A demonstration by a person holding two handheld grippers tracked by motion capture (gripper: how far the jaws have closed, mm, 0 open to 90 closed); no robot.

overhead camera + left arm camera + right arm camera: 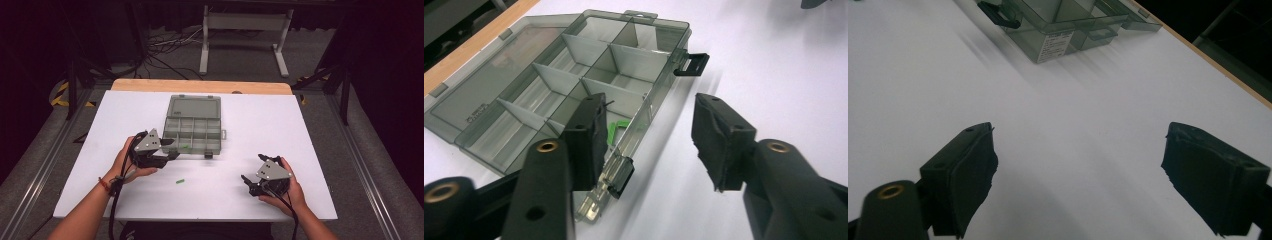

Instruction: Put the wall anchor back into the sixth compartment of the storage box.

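A smoky clear organiser box [220, 131] lies open at the table's middle, its lid [195, 107] folded flat behind it. A small green piece [184, 146] rests in a front compartment, and another green piece [180, 181] lies loose on the white table. My left gripper [168, 149] hovers at the box's front left corner, jaws open. In the left gripper view the left gripper [649, 125] has nothing between its pads, and the green piece [617, 131] lies in the box [639, 62] behind the near wall. My right gripper [251, 168] [1083, 150] stands open low over bare table.
Black latches [691, 64] hang off the box's front wall. The white tabletop [280, 125] has a wooden strip [200, 86] along its far edge. A metal stand [245, 30] and cables lie on the floor beyond the table.
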